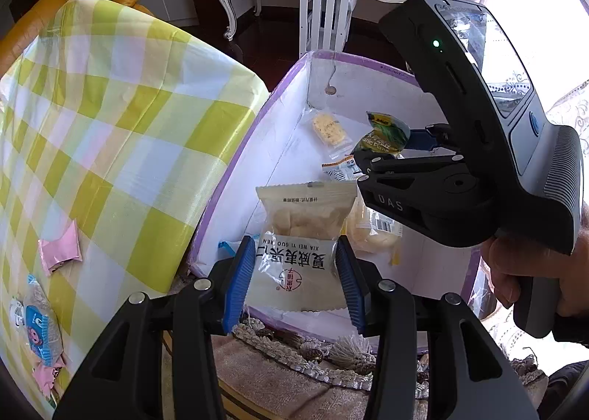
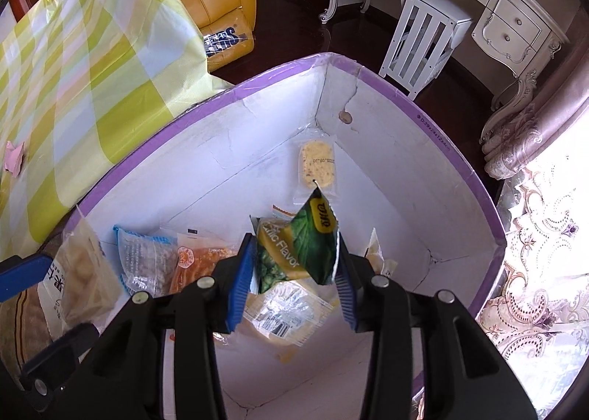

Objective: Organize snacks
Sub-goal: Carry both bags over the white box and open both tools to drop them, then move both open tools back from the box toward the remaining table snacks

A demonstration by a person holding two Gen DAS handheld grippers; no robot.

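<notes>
My left gripper (image 1: 296, 274) pinches a macadamia snack packet (image 1: 300, 239) over the near rim of the purple-edged white box (image 2: 434, 118). My right gripper (image 2: 294, 272) clamps a green garlic-flavour pouch (image 2: 298, 239) above the box. Beside it lies a yellow-checked tablecloth (image 1: 110, 118). Inside: cracker packet (image 2: 316, 162), orange packet (image 2: 198, 261), blue packet (image 2: 143, 254).

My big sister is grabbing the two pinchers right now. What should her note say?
Left gripper: shut on the white nut packet, held at the near rim of the purple-edged box.
Right gripper: shut on the green garlic-flavor packet, held over the box.
Done: several snacks lie in the box, including the cracker packet and the orange packet.
Left: drop both packets in, then fetch the pink packet and blue packet from the checked tablecloth.
</notes>
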